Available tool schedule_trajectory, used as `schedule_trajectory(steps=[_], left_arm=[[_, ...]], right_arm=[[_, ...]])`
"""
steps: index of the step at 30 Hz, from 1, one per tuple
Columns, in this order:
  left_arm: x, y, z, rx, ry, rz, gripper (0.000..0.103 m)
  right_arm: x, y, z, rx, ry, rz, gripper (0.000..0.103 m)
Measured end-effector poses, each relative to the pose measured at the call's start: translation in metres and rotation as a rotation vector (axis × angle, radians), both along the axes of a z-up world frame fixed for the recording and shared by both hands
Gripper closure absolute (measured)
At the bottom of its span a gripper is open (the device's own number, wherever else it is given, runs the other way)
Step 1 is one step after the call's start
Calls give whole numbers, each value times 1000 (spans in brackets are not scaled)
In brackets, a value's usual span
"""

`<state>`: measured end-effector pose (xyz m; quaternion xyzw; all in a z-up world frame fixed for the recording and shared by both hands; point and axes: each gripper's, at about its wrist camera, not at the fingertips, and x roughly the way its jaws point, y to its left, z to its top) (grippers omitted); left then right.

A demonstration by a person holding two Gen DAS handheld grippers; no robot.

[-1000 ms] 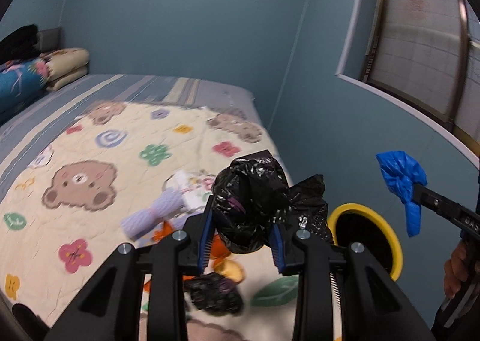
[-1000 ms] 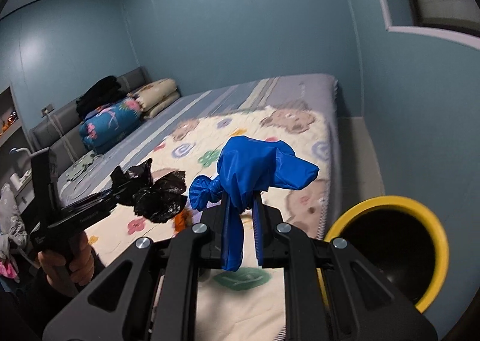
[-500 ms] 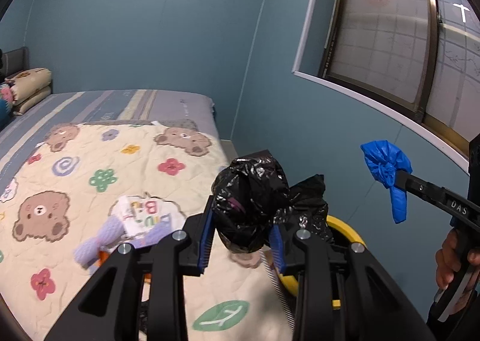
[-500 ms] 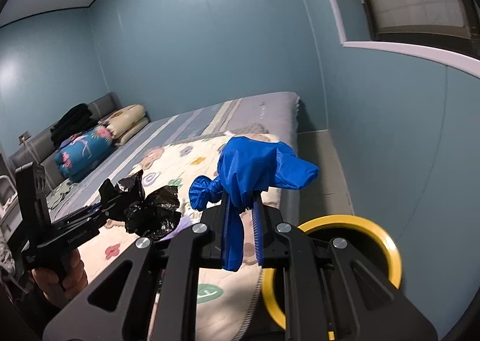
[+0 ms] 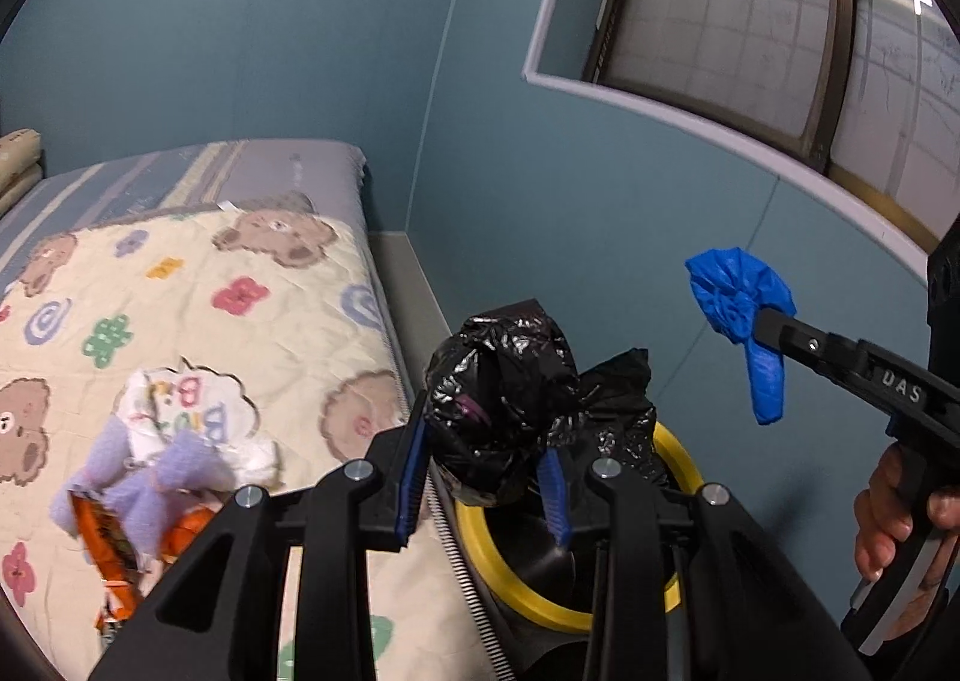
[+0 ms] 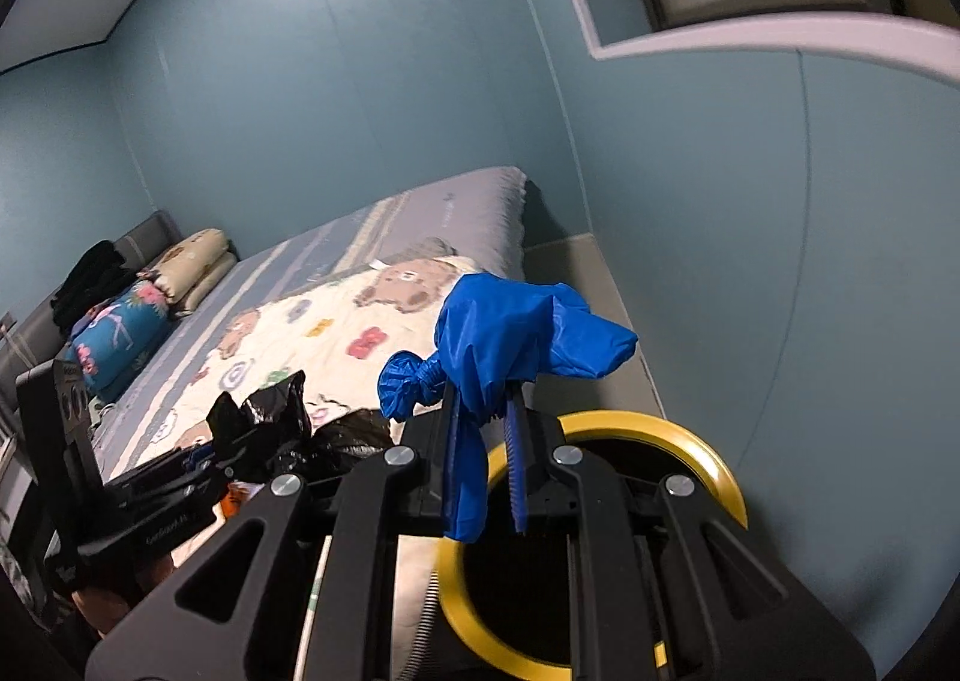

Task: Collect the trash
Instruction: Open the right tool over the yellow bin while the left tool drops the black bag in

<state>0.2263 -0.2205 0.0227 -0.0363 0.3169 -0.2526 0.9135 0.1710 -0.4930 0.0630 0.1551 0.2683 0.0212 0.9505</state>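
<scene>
blue bag (image 6: 510,345) upright in right tool (image 6: 483,441)

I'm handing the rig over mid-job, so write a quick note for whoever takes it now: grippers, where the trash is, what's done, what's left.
Left gripper: shut on the crumpled black plastic bag, held above the near edge of the yellow-rimmed bin.
Right gripper: shut on the blue plastic bag, also over the bin's rim.
The bin stands on the floor between the bed and the wall.
Done: both bags picked up and carried to the bin.
Left: release both into the bin. On the quilt lie an orange wrapper, a purple fuzzy piece and a printed white piece, likely next.
</scene>
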Motion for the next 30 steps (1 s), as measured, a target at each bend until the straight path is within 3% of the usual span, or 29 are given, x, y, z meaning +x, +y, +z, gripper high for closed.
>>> schedule_trajectory(steps=[15,21,25,30], left_arm=[[29,-62,-77,87,179,-62,72],[26,-71,-88,99,190,-67,55],[22,-70,-88,102,183,-68,41],[17,-64,-85,112,162,-53,30]], right_arm=[[55,-46,-95,92,188,-121,89],[66,-44,-112,88,210,-140,87],[58,-46,-112,74,201,-169,70],[51,-46,-110,75,197,-199,63]])
